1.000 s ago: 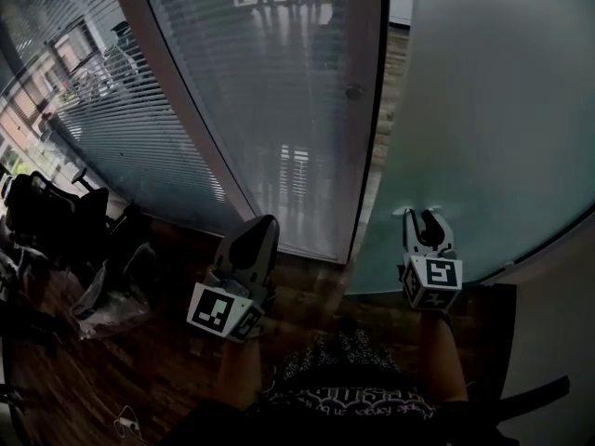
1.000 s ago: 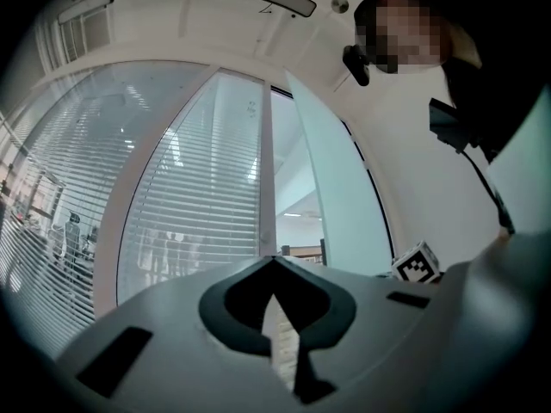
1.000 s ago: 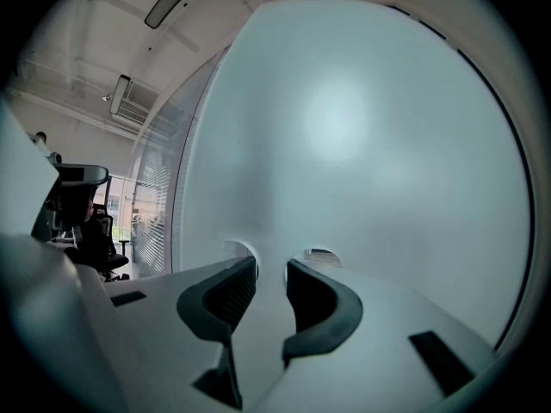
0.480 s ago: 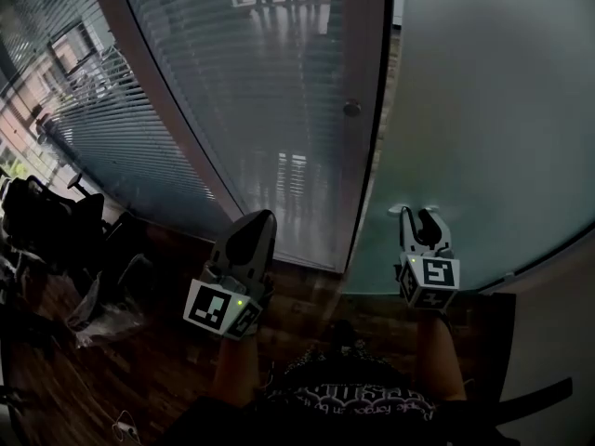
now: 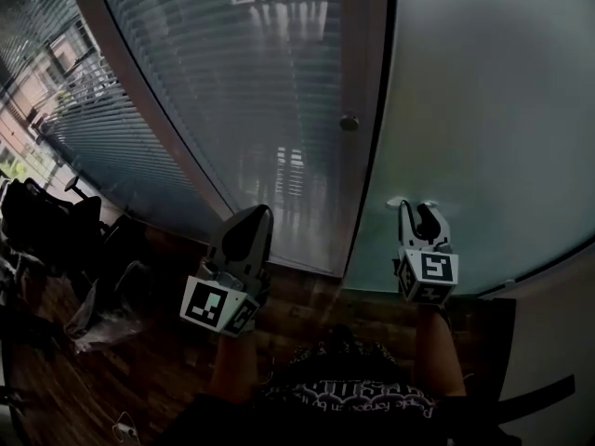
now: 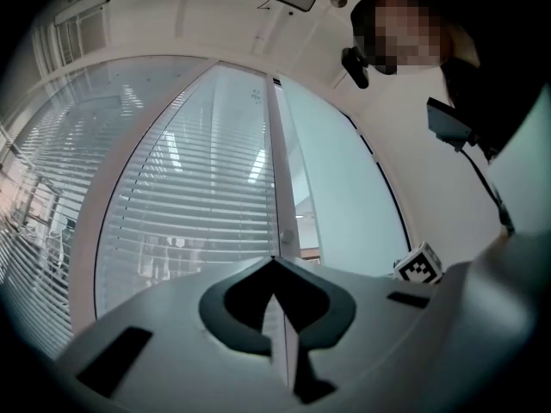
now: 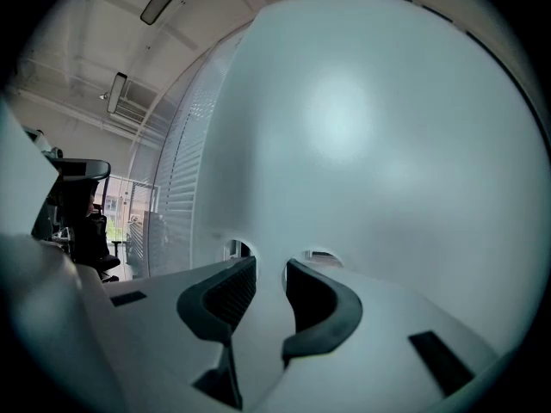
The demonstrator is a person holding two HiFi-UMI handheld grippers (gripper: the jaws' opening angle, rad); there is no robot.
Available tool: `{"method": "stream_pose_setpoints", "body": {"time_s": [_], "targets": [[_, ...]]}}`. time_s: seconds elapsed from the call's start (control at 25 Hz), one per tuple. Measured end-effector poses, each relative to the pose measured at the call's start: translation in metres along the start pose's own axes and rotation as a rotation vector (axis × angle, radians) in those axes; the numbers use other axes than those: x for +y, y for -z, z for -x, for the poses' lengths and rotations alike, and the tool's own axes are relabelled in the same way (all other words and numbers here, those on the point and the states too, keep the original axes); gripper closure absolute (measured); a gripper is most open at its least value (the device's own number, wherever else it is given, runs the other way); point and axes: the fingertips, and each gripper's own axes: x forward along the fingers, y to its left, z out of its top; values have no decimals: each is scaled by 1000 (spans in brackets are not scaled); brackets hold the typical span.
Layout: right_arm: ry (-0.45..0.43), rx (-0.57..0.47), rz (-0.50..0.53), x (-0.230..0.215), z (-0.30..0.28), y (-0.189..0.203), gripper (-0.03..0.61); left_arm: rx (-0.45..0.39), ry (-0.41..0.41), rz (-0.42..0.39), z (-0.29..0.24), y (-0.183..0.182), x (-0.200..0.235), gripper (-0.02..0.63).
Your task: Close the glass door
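Note:
The frosted glass door (image 5: 483, 110) fills the right of the head view and nearly all of the right gripper view (image 7: 362, 127). Its left edge stands close to the fixed glass panel with blinds (image 5: 260, 82), leaving a thin dark gap (image 5: 370, 184). A round knob (image 5: 349, 122) sits on that panel's frame. My right gripper (image 5: 418, 214) is up against the door, shut on the small white door handle (image 5: 396, 203). My left gripper (image 5: 249, 223) hovers before the blind panel, shut, with nothing in it (image 6: 275, 263).
Black office chairs (image 5: 46, 221) and a clear plastic bag (image 5: 107, 319) stand at the left on the dark wood floor (image 5: 307, 295). A pale wall (image 5: 558, 323) runs along the right. A person's patterned clothing shows at the bottom.
The door has swung toward the blind panel and the gap between them has narrowed. Both grippers have moved up the picture with it, the right one keeping its hold.

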Motion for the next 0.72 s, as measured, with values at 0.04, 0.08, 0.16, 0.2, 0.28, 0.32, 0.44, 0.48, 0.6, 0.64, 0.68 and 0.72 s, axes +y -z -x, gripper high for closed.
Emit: {"method": "stream_pose_setpoints", "body": {"time_s": [0.04, 0.08, 0.16, 0.2, 0.28, 0.32, 0.44, 0.48, 0.6, 0.64, 0.68, 0.72], "targets": [[1, -1, -5, -1, -3, 0, 467, 3, -4, 2, -2, 2, 2, 612], [0, -7, -5, -3, -7, -1, 466, 4, -5, 3, -4, 3, 3, 612], [-5, -18, 1, -4, -13, -3, 466, -3, -2, 5, -7, 3, 4, 612], [-9, -19, 9, -5, -16, -3, 466, -4, -1, 7, -9, 3, 4, 612], [-14, -16, 21, -7, -22, -2, 466, -2, -2, 8, -13, 3, 5, 612], [-11, -15, 15, -8, -25, -2, 466, -1, -3, 10, -15, 4, 6, 612], [-8, -9, 7, -12, -32, -3, 466, 5, -9, 9, -19, 7, 8, 612], [-11, -9, 10, -13, -34, -2, 466, 7, -11, 6, -20, 8, 8, 612], [-6, -9, -2, -18, -39, -2, 468, 10, -13, 5, -24, 10, 8, 612], [-2, -8, -4, -19, -42, -2, 468, 11, -13, 6, -25, 11, 9, 612], [-2, -7, -1, -19, -44, -3, 468, 11, -14, 6, -26, 11, 11, 612], [-5, -7, 7, -19, -46, -3, 468, 12, -15, 3, -27, 11, 12, 612]]}}
